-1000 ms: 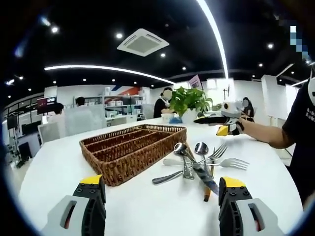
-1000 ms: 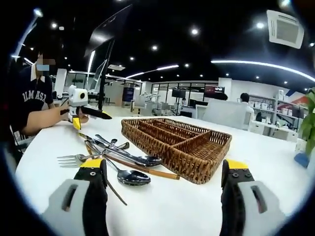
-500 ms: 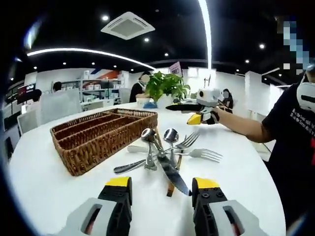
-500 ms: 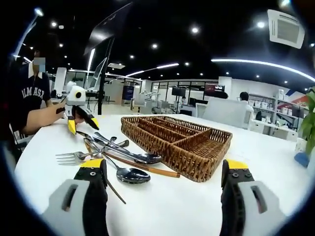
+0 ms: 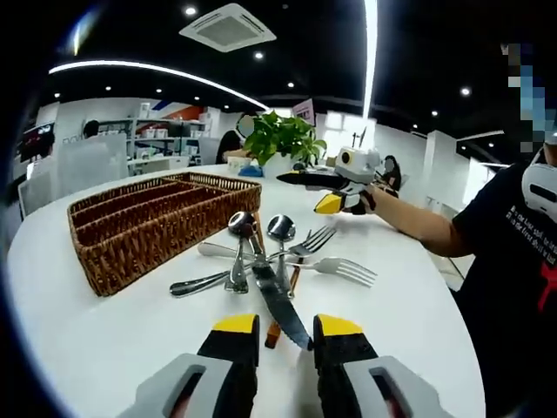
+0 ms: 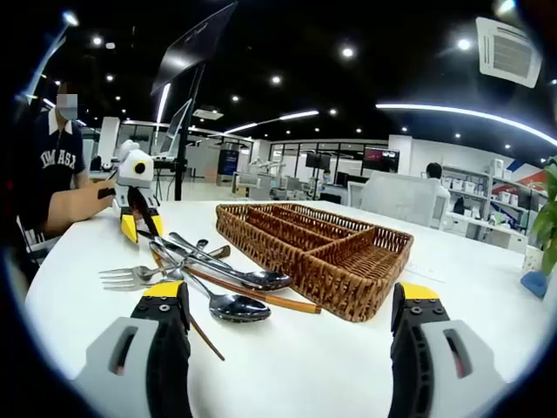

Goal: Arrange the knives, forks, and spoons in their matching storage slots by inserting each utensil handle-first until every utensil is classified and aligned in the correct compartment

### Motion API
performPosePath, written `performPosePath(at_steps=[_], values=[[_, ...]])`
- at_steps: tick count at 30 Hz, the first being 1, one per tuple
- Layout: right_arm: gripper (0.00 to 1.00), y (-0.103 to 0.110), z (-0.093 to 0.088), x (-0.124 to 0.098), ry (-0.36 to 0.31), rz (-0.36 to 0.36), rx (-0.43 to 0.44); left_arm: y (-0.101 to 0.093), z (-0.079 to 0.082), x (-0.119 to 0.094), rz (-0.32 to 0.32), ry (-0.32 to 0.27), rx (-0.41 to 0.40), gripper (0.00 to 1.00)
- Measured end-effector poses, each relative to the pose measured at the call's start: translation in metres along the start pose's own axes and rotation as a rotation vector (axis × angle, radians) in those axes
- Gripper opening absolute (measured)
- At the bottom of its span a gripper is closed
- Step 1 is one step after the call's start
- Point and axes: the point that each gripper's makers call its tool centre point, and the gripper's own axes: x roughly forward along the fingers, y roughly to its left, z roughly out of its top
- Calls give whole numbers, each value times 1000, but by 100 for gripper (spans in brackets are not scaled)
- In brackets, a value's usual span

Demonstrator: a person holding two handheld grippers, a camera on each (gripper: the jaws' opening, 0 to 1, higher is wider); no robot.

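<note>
On white table (image 5: 104,340): left gripper (image 5: 287,326) jaws narrowly apart around knife (image 5: 277,305) tip; right gripper (image 6: 287,300) jaws wide, empty; wicker tray (image 6: 322,248) beside utensil pile (image 6: 200,274).

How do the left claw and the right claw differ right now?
The left claw has its jaws nearly together around the knife tip, though contact is unclear; the right claw stands wide open with nothing between its jaws. The left claw points down at the utensil pile, the right faces the wicker tray. Both have yellow-tipped black jaws over the white table.
</note>
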Motion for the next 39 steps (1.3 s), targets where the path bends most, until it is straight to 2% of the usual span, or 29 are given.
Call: performPosePath(at_steps=[2,7,12,16,19,24,29,33,35,36,37,38,39], values=[[99,1,0,0,2,1,-3,0,-1,0,-2,6,2,16],[99,2,-1,1,7,6,-9,3,0,-5,0,-8,-32,15],[99,2,0,1,3,4,-9,1,2,-9,-49,-48,-154,15],[98,3,0,1,6,6,-13,3,12,-14,-54,-113,-226,16],[98,3,0,1,7,7,-14,10,9,-15,-28,-107,-247,17],[98,3,-1,1,10,8,-16,7,7,-10,-34,-93,-274,17],[98,4,-2,2,15,10,-21,2,6,-6,-44,-80,-262,17],[97,5,-3,2,19,13,-22,5,8,-7,-31,-75,-247,12],[97,5,-3,3,18,14,-20,3,8,-8,-24,-72,-196,12],[97,5,-3,3,19,14,-20,4,11,-9,-4,-79,-85,12],[97,5,-3,3,20,14,-21,5,13,-8,16,-79,-22,13],[97,4,-4,3,21,14,-22,3,11,-7,7,-72,-88,13],[97,4,-4,3,21,14,-22,4,11,-7,6,-69,-94,13]])
